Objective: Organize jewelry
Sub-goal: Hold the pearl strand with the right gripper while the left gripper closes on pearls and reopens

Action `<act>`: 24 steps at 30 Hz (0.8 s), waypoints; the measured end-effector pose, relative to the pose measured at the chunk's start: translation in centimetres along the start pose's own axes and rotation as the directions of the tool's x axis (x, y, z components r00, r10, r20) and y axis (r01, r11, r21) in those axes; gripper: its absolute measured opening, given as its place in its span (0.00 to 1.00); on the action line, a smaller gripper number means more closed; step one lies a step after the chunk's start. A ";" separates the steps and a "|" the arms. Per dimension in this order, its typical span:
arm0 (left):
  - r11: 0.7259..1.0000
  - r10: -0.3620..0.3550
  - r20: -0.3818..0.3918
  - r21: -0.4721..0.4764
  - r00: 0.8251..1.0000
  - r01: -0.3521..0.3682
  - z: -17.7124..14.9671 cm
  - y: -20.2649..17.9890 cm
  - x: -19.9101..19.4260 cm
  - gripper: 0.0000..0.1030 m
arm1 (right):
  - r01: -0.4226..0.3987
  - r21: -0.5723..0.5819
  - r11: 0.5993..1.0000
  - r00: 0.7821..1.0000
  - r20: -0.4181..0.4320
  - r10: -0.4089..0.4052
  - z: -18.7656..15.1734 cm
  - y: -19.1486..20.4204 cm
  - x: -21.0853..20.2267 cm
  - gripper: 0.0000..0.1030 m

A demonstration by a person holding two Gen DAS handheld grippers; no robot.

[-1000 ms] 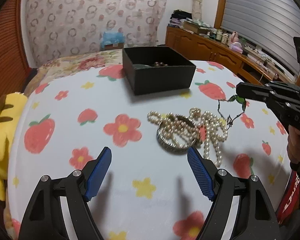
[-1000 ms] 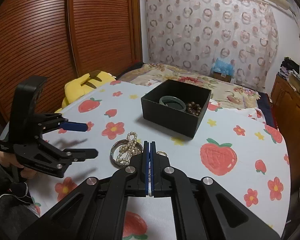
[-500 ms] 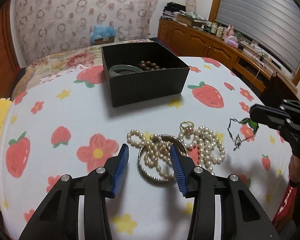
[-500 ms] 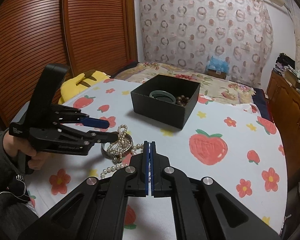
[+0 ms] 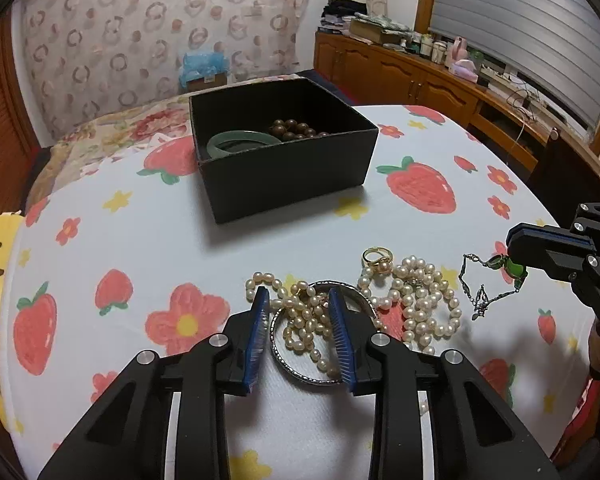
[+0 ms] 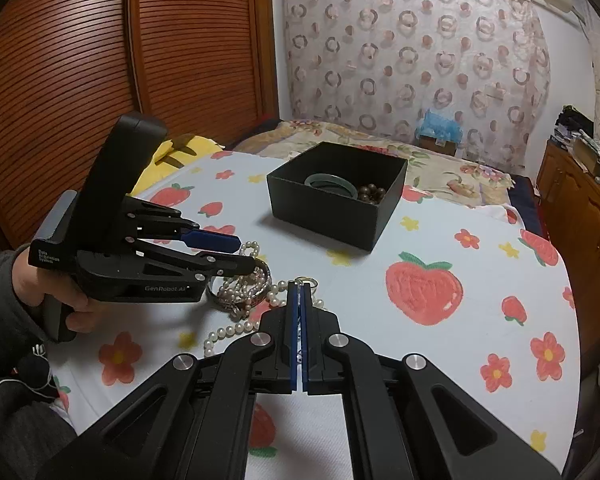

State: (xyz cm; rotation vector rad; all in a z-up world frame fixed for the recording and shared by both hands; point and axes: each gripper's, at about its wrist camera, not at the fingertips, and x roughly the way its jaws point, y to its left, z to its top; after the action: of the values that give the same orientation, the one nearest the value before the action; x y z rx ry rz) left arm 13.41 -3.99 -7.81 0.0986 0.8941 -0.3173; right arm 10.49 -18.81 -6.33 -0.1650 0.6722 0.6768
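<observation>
on the strawberry-print tablecloth (image 5: 148,240), the left gripper (image 5: 298,334) is closing with its blue pads either side of a pearl strand (image 5: 300,320) lying over a silver bangle (image 5: 300,376); whether the pads press on it yet is unclear. more pearls (image 5: 424,304), a gold ring (image 5: 376,258) and a green-stone chain (image 5: 496,276) lie at 3 o'clock from it. the right gripper (image 6: 299,320) is pressed together, and at 12 o'clock the black box (image 5: 288,176) holds a jade bangle (image 5: 236,142) and brown beads (image 5: 296,128).

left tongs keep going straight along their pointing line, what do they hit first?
Likely the pearl strand lying over the silver bangle. Both sit between the closing jaws of the left tongs; the tablecloth lies right beneath. Depth is unclear.
</observation>
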 end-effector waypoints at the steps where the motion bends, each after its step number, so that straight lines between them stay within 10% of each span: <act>1: 1.000 -0.002 0.002 -0.003 1.000 0.002 -0.1 0.1 -0.1 0.27 | 0.000 0.000 1.000 1.000 0.000 0.000 0.0 0.0 0.0 0.02; 6: 1.000 -0.021 0.007 -0.012 1.000 0.021 -0.2 0.4 -0.2 0.20 | 0.001 0.000 1.000 1.000 -0.002 -0.001 -0.1 0.0 0.0 0.02; 8: 1.000 -0.025 0.007 -0.019 1.000 0.025 -0.2 0.7 -0.4 0.00 | 0.000 -0.001 1.000 1.000 -0.002 0.000 -0.1 0.1 0.0 0.02; 24: 0.999 0.013 0.070 -0.043 0.997 -0.010 0.2 2.4 -3.2 0.00 | -0.004 -0.010 1.000 1.000 -0.006 0.004 -0.3 0.4 0.4 0.02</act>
State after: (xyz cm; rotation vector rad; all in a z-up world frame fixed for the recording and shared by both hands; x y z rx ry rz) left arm 12.45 -1.00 -5.28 0.0524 0.8299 -0.2891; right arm 10.35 -18.39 -6.79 -0.1749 0.6755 0.6842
